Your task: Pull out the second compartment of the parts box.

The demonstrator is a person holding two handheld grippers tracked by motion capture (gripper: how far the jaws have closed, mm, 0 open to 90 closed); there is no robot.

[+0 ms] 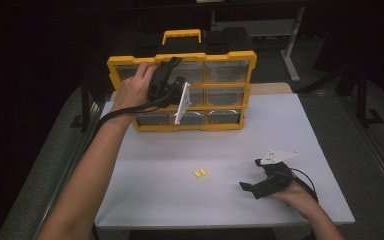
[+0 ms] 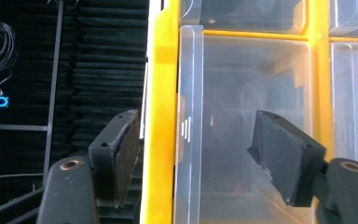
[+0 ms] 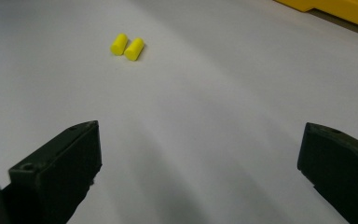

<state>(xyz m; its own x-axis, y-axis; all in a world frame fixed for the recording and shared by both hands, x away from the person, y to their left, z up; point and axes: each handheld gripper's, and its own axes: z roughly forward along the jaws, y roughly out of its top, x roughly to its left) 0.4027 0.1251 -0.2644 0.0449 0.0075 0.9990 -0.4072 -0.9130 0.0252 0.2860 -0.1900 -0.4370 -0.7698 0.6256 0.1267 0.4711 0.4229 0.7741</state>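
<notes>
Organizer (image 1: pixel 230 59) upright at tabletop (image 1: pixel 300 125) far edge. Left gripper (image 2: pixel 205 154) part-spread, straddling its yellow frame edge and clear drawer (image 2: pixel 247 112), pads not yet pressing. Two earplugs (image 1: pixel 199 173) near tabletop centre, untouched. Right gripper (image 3: pixel 200 172) spread wide, empty, near front-right corner. Stowing still ahead.

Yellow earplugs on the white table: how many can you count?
2. The earplugs lie side by side mid-table, one beside the other, ahead of the right gripper.

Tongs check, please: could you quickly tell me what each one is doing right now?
Left tongs: open, straddling the organizer's yellow frame edge, not gripping.
Right tongs: open, empty.
</notes>
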